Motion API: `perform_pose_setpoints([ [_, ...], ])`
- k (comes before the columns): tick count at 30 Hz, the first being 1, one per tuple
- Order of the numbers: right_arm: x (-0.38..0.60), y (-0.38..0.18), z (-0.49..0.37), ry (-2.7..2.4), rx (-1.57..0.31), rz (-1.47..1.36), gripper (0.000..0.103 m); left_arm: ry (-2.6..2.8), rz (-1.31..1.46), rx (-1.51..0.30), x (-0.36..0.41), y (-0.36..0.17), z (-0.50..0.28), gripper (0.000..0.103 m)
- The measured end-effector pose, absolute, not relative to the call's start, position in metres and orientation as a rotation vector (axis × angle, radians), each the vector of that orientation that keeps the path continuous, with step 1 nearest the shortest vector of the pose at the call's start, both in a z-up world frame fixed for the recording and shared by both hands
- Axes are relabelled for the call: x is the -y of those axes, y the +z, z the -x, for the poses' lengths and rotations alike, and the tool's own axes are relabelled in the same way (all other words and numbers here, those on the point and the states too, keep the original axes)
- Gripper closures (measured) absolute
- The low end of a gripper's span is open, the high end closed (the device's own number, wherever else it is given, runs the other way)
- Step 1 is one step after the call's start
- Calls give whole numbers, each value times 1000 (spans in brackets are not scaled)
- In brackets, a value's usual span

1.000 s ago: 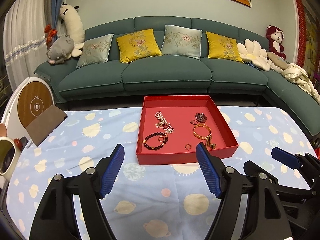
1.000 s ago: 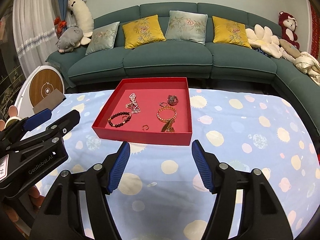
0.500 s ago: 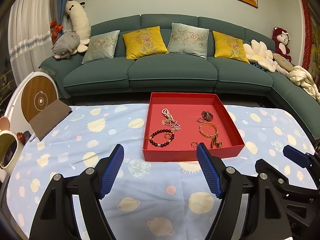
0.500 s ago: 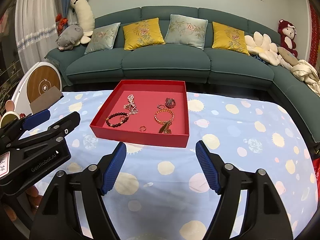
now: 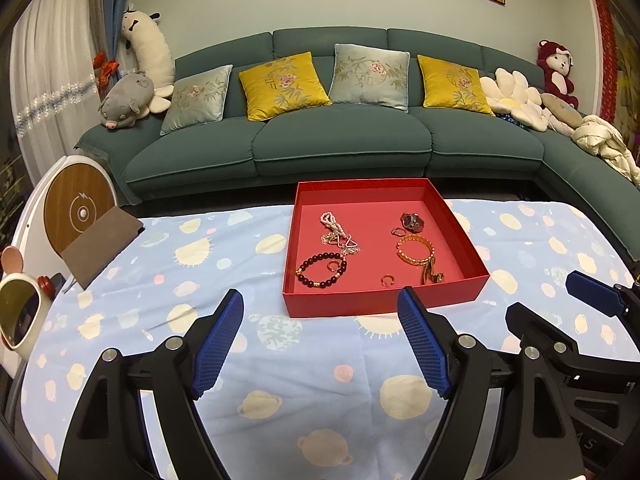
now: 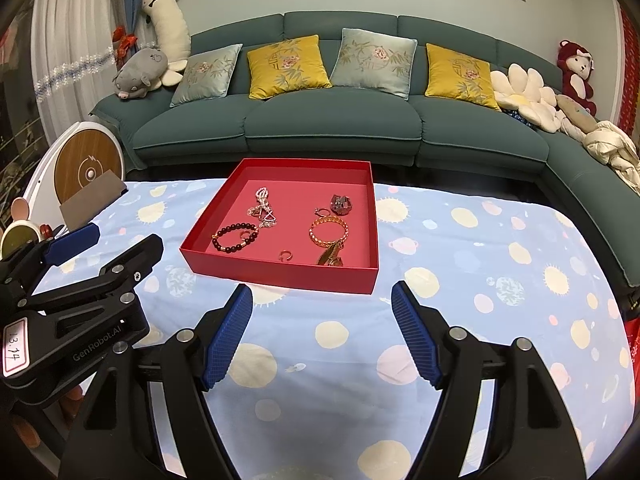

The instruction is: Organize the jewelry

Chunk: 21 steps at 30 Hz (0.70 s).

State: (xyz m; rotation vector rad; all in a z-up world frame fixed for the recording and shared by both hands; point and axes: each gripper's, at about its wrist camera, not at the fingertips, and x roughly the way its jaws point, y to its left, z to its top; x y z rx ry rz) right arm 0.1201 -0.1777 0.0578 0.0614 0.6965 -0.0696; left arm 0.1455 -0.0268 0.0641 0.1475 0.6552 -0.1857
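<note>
Both pairs of tongs have spread a little wider than in the earlier frames, the left pair opening most recently, with nothing between either set of blue pads. Left tongs [image 5: 320, 316]: released, empty, held above the counter [image 5: 280, 360], which wears a pale blue cloth printed with suns and planets. Right tongs [image 6: 322, 306]: released, empty, held above the same cloth, just beside the left pair and apart from it. Red tray [image 5: 380, 302]: shallow, square, resting on the cloth beyond both pairs of tongs, touched by neither. Contents of tray, near to far: small gold ring [image 5: 387, 280] close to the front wall; dark beaded bracelet [image 5: 321, 270] at front left, with a second small ring [image 5: 331, 266] lying inside its loop; gold bangle [image 5: 415, 250] at right, a gold leaf-shaped piece trailing from it toward the front; tangled pale bead chain with pendants [image 5: 336, 232] at back left; dark ornament [image 5: 412, 222] at back right with a small hoop just beside it. Brown board [image 5: 102, 246]: on the counter's far left edge. Teal sofa [image 5: 340, 148]: behind the counter, carrying cushions and plush toys.
</note>
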Motion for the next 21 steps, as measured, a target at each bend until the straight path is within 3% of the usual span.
perform_pose_setpoints([
  [21, 176, 57, -119, -81, -699, -57, 33, -178, -189, -634, 30, 62, -140, 22],
])
